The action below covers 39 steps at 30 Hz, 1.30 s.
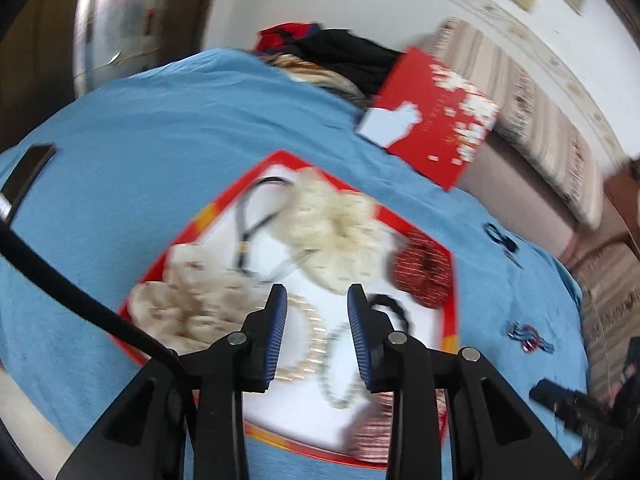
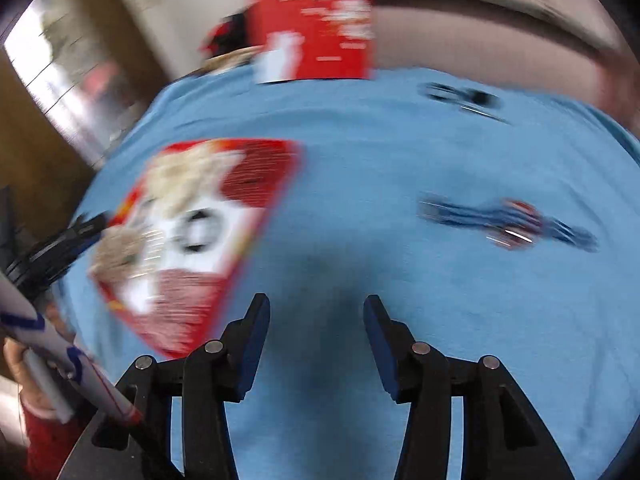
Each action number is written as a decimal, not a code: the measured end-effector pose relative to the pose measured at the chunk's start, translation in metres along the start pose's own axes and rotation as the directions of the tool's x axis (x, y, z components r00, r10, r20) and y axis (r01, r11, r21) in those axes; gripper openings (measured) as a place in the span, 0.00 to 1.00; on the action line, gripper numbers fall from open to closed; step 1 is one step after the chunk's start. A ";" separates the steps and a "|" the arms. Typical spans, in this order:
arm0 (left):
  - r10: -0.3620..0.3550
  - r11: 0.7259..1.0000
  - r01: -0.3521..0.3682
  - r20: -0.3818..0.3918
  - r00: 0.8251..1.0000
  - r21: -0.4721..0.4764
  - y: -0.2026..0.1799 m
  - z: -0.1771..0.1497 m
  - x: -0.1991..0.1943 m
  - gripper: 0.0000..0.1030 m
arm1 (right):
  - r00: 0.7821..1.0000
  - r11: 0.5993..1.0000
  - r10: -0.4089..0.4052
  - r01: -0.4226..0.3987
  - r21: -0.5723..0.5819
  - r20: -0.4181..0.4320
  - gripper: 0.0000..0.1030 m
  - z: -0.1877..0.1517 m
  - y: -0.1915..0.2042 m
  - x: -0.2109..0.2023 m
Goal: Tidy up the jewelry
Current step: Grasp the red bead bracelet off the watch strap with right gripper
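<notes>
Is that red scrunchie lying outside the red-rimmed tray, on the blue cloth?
No, the red scrunchie lies inside the tray, by its right rim.

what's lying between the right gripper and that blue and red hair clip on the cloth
Nothing: in the right wrist view, only bare blue cloth lies between the open right gripper and the blue and red clip.

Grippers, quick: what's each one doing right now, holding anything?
Left gripper: open, holding nothing, over the tray.
Right gripper: open, empty, over the blue cloth.
</notes>
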State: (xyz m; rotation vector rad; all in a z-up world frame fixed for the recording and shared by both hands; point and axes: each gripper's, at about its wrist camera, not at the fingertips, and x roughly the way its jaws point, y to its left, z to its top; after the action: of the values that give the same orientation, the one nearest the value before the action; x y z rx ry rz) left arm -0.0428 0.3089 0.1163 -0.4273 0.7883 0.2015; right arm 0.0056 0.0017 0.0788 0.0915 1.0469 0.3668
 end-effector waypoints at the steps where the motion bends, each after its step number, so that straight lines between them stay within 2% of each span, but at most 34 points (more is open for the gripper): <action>1: -0.018 0.999 0.018 0.004 1.000 0.027 -0.011 -0.002 -0.001 0.31 | 0.999 0.998 -0.039 0.039 0.041 0.007 0.51 -0.002 -0.025 -0.005; 3: -0.050 0.996 0.049 0.011 0.999 0.079 -0.032 -0.008 -0.002 0.35 | 0.994 0.988 -0.104 0.101 0.116 0.020 0.51 -0.006 -0.068 -0.012; 6: -0.085 0.984 0.083 0.003 0.996 0.156 -0.064 -0.019 0.000 0.38 | 0.988 0.966 -0.151 0.139 0.219 0.036 0.51 -0.012 -0.122 -0.022; 11: -0.116 0.955 0.126 -0.052 0.992 0.270 -0.119 -0.044 0.014 0.38 | 0.983 0.940 -0.167 0.136 0.314 0.072 0.51 -0.015 -0.167 -0.030; 14: -0.146 0.939 0.171 -0.104 0.984 0.298 -0.142 -0.058 0.024 0.38 | 0.984 0.932 -0.158 0.120 0.341 0.086 0.51 -0.011 -0.184 -0.027; 18: -0.134 0.922 0.171 -0.127 0.983 0.347 -0.165 -0.071 0.036 0.38 | 0.989 0.938 -0.118 0.082 0.336 0.086 0.51 -0.003 -0.188 -0.014; 22: -0.124 0.921 0.174 -0.159 0.979 0.349 -0.171 -0.076 0.048 0.38 | 0.993 0.948 -0.080 0.048 0.314 0.089 0.50 0.016 -0.178 0.006; 28: -0.125 0.923 0.180 -0.177 0.976 0.340 -0.167 -0.075 0.053 0.38 | 0.996 0.918 -0.046 0.014 0.397 0.072 0.33 0.033 -0.181 0.038; 30: -0.127 0.924 0.181 -0.178 0.976 0.336 -0.166 -0.073 0.054 0.38 | 0.997 0.907 -0.039 0.008 0.422 0.065 0.17 0.036 -0.183 0.047; 32: -0.127 0.927 0.181 -0.179 0.976 0.329 -0.164 -0.072 0.055 0.38 | 0.997 0.899 -0.020 -0.016 0.438 0.077 0.08 0.038 -0.184 0.046; 39: -0.147 0.937 0.197 -0.184 0.972 0.289 -0.153 -0.067 0.052 0.38 | 0.984 0.924 0.012 -0.079 0.375 0.179 0.08 0.042 -0.166 -0.007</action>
State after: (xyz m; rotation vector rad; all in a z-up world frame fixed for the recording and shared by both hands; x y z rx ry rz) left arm 0.0008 0.1427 0.0827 -0.2178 0.9179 -0.1214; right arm 0.0801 -0.1524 0.0649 0.4905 0.9328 0.1879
